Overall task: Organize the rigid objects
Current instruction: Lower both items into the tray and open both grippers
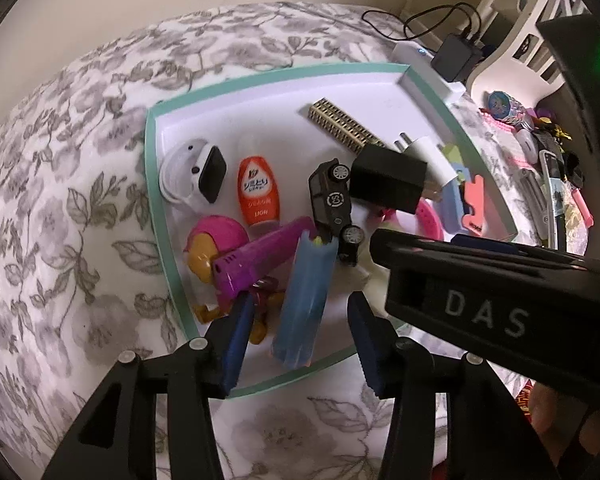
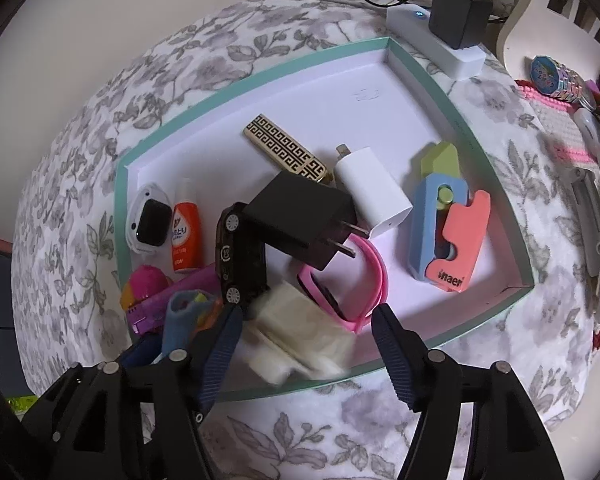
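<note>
My left gripper (image 1: 300,336) stands open around a translucent blue tube (image 1: 304,300) – not pressing it. My right gripper (image 2: 306,344) is open over a blurred cream piece (image 2: 300,332). Both lie in the mint-rimmed tray (image 2: 440,80).

chargers (image 2: 300,220): 2 | toy car (image 2: 240,256): 1 | orange bottle (image 2: 186,236): 1
</note>
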{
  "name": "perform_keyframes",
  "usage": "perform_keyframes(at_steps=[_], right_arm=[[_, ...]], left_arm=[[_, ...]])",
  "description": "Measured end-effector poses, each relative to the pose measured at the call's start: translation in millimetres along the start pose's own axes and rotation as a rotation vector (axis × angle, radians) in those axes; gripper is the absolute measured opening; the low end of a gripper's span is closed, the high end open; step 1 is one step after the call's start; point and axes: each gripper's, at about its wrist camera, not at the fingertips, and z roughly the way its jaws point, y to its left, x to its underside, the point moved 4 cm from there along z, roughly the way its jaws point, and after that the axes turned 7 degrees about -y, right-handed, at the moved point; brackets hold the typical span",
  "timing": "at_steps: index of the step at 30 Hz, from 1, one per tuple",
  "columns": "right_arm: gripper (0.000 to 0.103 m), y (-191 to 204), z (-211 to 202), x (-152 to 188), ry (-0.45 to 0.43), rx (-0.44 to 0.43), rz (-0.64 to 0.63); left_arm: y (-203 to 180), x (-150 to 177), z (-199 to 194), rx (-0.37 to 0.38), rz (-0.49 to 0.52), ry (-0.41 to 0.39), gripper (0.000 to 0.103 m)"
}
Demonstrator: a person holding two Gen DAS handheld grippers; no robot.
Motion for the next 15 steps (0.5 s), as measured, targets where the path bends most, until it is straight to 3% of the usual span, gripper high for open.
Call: perform_keyframes(at_steps=[15], right_arm=[[0.071, -1.4, -27.9, -11.7, -0.112, -0.029, 0.025]], left_arm=[[15.3, -11.9, -25.0, -0.003, -0.046, -0.079, 0.05]])
